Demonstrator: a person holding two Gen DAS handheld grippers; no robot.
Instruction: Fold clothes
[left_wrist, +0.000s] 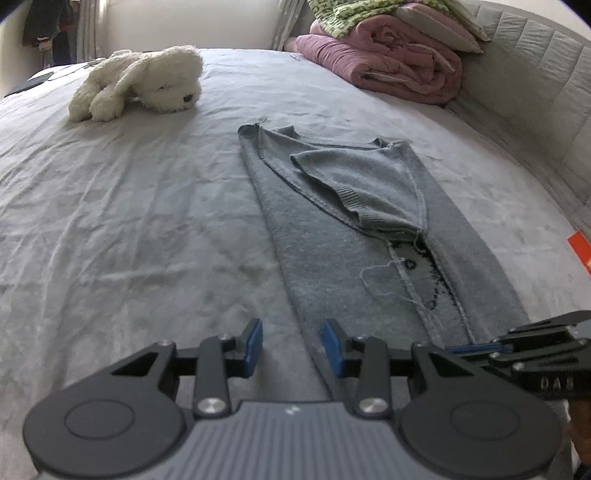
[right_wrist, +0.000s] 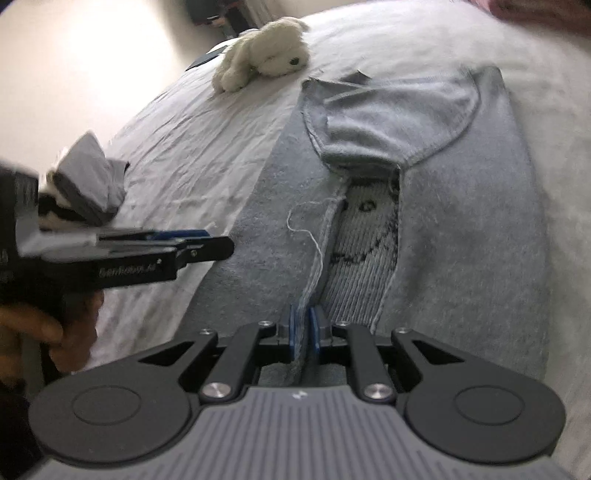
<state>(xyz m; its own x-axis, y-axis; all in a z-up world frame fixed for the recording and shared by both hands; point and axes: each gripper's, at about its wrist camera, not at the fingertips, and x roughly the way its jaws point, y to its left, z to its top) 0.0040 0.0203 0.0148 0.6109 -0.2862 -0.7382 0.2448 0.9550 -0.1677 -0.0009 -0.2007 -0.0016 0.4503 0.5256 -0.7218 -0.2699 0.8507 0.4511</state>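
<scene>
Right gripper (right_wrist: 303, 336) pinches the soft, floppy grey sweater (right_wrist: 461, 221) at its folded hem edge; left gripper (left_wrist: 292, 347) hovers unclenched, empty.

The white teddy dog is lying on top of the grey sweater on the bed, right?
Not quite. The white teddy dog lies on the bed sheet, apart from the grey sweater, beyond its far left corner. The left wrist view shows the gap.

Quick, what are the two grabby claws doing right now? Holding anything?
Left gripper: jaws open, nothing between them.
Right gripper: jaws nearly shut, pinching the hem edge of the grey knitted sweater lying on the bed.
</scene>
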